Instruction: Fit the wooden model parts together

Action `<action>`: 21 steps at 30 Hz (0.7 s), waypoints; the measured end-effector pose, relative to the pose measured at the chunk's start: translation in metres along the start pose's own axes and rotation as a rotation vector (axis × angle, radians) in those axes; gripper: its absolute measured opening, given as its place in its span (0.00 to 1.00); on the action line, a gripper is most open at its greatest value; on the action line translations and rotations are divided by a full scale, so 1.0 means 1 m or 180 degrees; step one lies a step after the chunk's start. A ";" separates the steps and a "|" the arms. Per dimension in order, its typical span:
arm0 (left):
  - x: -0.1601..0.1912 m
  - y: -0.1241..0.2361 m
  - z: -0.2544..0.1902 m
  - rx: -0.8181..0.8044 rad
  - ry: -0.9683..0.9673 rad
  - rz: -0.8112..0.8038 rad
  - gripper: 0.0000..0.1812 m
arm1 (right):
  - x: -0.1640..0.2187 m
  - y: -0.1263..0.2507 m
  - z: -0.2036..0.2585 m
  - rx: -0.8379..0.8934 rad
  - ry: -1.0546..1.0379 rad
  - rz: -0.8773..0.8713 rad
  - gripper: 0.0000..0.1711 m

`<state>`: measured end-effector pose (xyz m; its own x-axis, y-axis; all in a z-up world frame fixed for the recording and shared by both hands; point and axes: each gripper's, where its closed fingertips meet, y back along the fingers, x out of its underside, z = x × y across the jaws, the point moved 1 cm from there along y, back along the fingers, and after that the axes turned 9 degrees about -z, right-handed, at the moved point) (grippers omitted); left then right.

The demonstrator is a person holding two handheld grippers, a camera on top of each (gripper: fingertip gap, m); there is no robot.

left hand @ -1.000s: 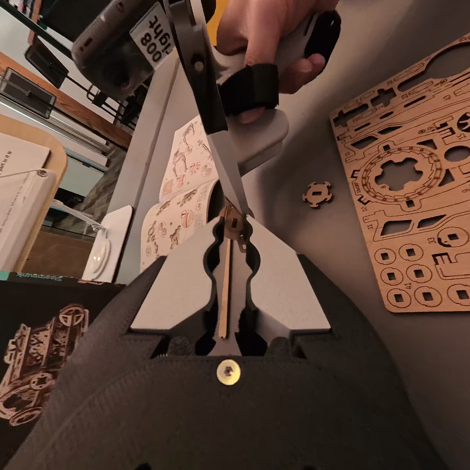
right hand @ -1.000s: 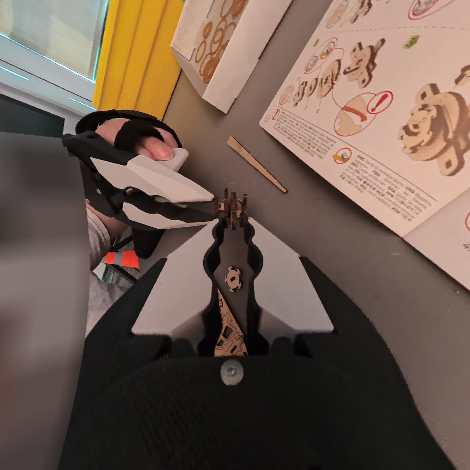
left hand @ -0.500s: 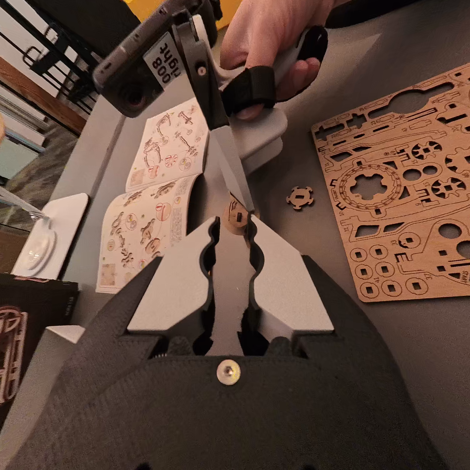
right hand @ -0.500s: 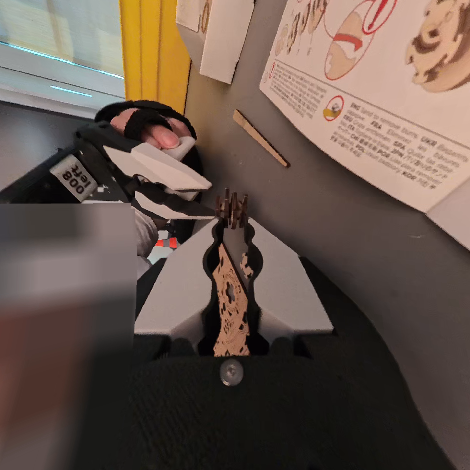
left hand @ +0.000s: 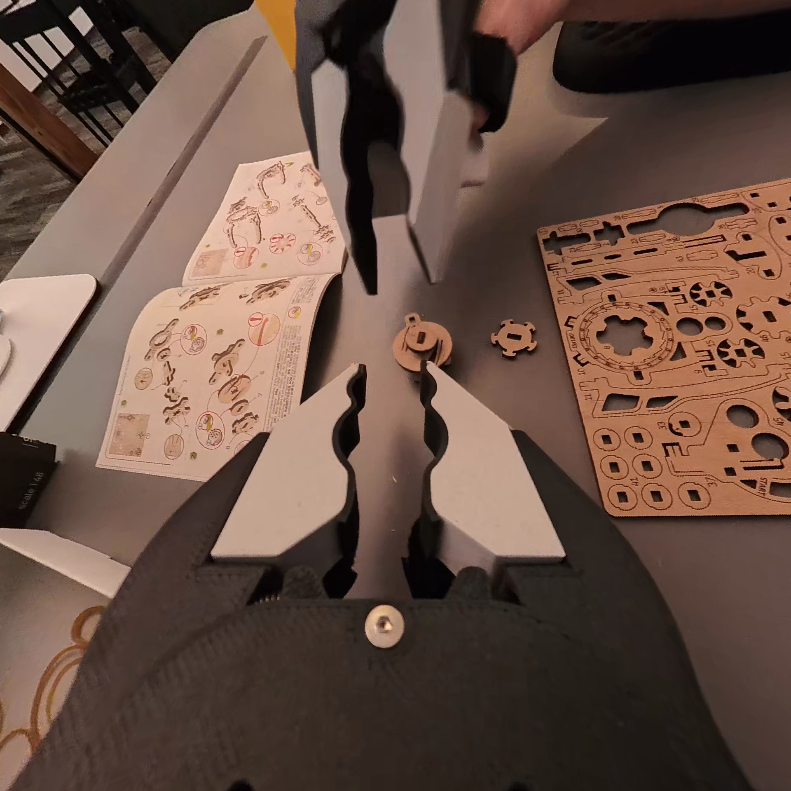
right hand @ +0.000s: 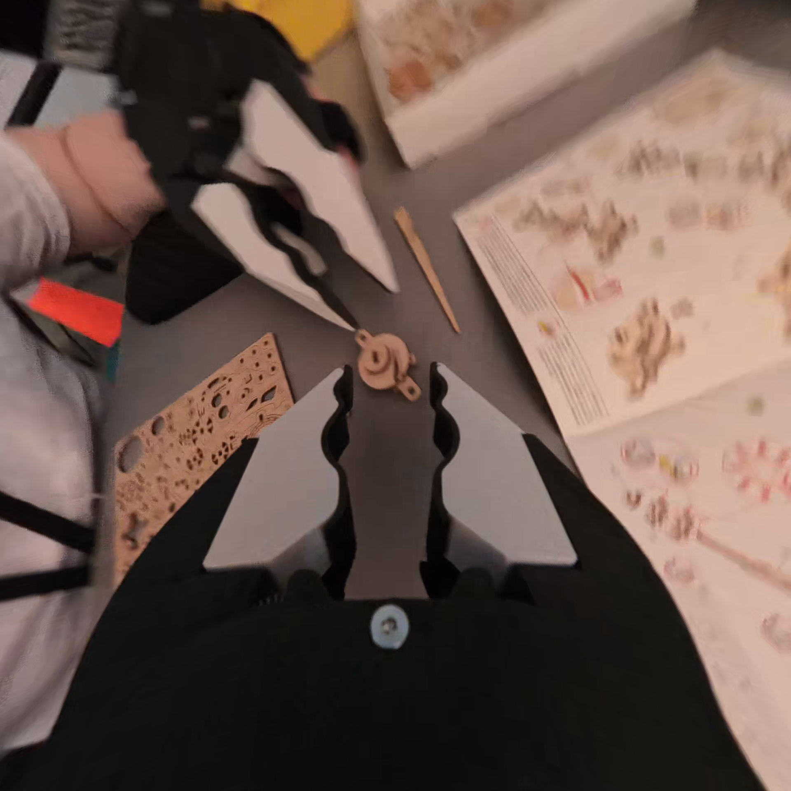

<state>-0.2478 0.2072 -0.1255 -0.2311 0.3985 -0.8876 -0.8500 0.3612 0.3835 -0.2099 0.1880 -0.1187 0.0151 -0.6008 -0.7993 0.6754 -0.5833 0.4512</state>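
Note:
A small round wooden assembly (left hand: 421,346) lies on the grey table just beyond my left gripper (left hand: 393,368), which is open and empty. It also shows in the right wrist view (right hand: 385,364), just ahead of my right gripper (right hand: 390,370), also open and empty. The right gripper (left hand: 402,282) hangs open above the assembly in the left wrist view. The left gripper (right hand: 371,307) has one fingertip close to the assembly's tab. A loose wooden gear (left hand: 512,338) lies to the right. A wooden parts sheet (left hand: 685,402) lies farther right.
An open instruction booklet (left hand: 222,342) lies left of the assembly and also shows in the right wrist view (right hand: 642,299). A thin wooden stick (right hand: 428,269) lies near the booklet. A white box (right hand: 471,85) stands at the back. A black box (left hand: 21,471) sits at the left edge.
Both grippers held the assembly up between them; now both have opened and drawn back, and the assembly lies on the table.

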 end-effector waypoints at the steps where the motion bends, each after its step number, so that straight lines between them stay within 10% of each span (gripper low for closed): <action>1: 0.001 -0.001 0.000 0.0003 -0.0002 0.0005 0.13 | -0.005 -0.001 0.012 -0.0121 0.0390 -0.0117 0.20; 6: -0.003 -0.004 -0.006 0.0066 0.0130 -0.0055 0.17 | 0.003 -0.016 0.016 0.0190 0.1462 -0.0044 0.16; 21: -0.003 -0.012 -0.011 0.0120 0.0275 -0.0048 0.19 | 0.007 -0.030 0.012 0.0232 0.1563 -0.0057 0.09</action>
<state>-0.2421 0.1926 -0.1300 -0.2598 0.3191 -0.9114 -0.8356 0.3988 0.3778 -0.2394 0.1945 -0.1335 0.3614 -0.2722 -0.8918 0.6256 -0.6384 0.4484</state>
